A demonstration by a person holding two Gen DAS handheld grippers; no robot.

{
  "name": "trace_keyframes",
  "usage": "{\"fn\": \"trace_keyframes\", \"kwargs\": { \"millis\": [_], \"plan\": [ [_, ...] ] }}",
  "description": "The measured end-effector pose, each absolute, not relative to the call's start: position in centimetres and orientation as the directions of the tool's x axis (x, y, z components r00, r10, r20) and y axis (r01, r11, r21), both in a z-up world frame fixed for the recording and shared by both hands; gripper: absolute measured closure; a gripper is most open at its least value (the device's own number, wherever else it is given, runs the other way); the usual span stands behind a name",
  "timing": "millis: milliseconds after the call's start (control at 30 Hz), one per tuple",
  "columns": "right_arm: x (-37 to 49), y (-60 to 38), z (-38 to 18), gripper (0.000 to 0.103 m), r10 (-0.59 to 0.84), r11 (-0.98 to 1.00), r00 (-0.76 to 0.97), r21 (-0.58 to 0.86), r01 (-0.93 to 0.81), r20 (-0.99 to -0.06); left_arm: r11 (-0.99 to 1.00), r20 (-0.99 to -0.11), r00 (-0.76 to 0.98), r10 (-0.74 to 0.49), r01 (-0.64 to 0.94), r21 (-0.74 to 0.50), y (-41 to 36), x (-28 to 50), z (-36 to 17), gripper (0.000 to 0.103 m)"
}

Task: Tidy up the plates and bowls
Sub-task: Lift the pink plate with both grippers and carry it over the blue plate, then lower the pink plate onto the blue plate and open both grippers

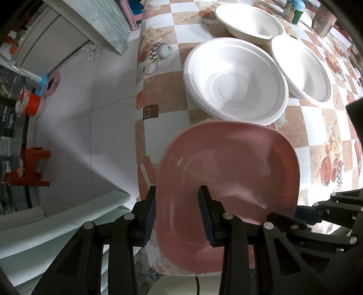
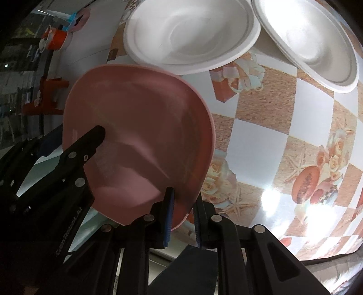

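Just before the white bowls [image 1: 236,79], pink plate [image 1: 226,172] over bench [image 1: 317,127] edge; left gripper [image 1: 177,213] and right gripper [image 2: 183,215] fingers both clamped on its rim.

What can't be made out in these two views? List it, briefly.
- Pink plate: near edge hidden behind the left gripper in the left wrist view.
- Right-hand white bowl: top cut off by the frame in the right wrist view.
- Jar at the table's far side: cut off by the frame, label too small, left wrist view.
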State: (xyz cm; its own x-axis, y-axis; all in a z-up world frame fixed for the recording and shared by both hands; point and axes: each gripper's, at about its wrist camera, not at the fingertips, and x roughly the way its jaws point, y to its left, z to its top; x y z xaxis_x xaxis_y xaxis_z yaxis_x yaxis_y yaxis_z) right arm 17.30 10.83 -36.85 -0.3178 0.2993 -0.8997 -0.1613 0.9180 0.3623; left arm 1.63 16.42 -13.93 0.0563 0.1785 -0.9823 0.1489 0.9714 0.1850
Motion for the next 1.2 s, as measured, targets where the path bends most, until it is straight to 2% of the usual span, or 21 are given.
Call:
{"fn": "trace_keyframes", "kwargs": {
  "millis": [167, 333, 533, 833, 900, 933, 967, 1100, 1200],
  "plan": [
    [16.7, 12.4, -36.4, 0.085, 0.286, 0.919, -0.316, 0.353, -0.176, -0.904, 0.972, -0.983, 0.051, 0.177, 0.148, 0.183, 16.8, 1.5, -14.5, 0.061],
    [17.1, 13.0, -34.8, 0.085, 0.279, 0.914, -0.304, 0.349, -0.205, -0.911, 0.968, -0.977, 0.073, 0.199, 0.14, 0.208, 17.0, 1.5, -14.4, 0.042],
    [17.3, 12.2, -33.8, 0.085, 0.286, 0.918, -0.288, 0.348, -0.193, -0.914, 0.976, -0.979, 0.097, 0.177, 0.108, 0.187, 17.6, 1.7, -13.6, 0.031],
    [18.2, 9.4, -32.5, 0.084, 0.281, 0.933, -0.25, 0.324, -0.153, -0.927, 0.993, -0.99, 0.115, 0.084, 0.076, 0.093, 16.8, 2.4, -12.6, 0.026],
    [18.2, 8.8, -32.2, 0.06, 0.28, 0.936, -0.238, 0.32, -0.149, -0.93, 0.996, -0.99, 0.135, 0.046, 0.068, 0.056, 16.4, 2.4, -12.3, 0.025],
    [18.1, 8.6, -31.9, 0.028, 0.287, 0.935, -0.23, 0.324, -0.144, -0.93, 0.998, -0.988, 0.153, 0.027, 0.058, 0.036, 16.2, 2.4, -12.0, 0.024],
    [18.1, 8.2, -31.7, 0.018, 0.289, 0.936, -0.221, 0.324, -0.14, -0.931, 0.999, -0.987, 0.159, -0.007, 0.052, 0.001, 16.1, 2.4, -11.9, 0.024],
    [17.9, 6.7, -30.9, 0.018, 0.265, 0.947, -0.19, 0.292, -0.133, -0.945, 0.994, -0.992, 0.061, -0.11, 0.028, -0.108, 15.3, 3.0, -13.0, 0.024],
    [17.8, 5.5, -30.5, 0.017, 0.22, 0.958, -0.154, 0.243, -0.152, -0.963, 0.993, -0.99, 0.083, -0.114, 0.014, -0.113, 14.7, 2.9, -13.1, 0.02]
  ]
}}
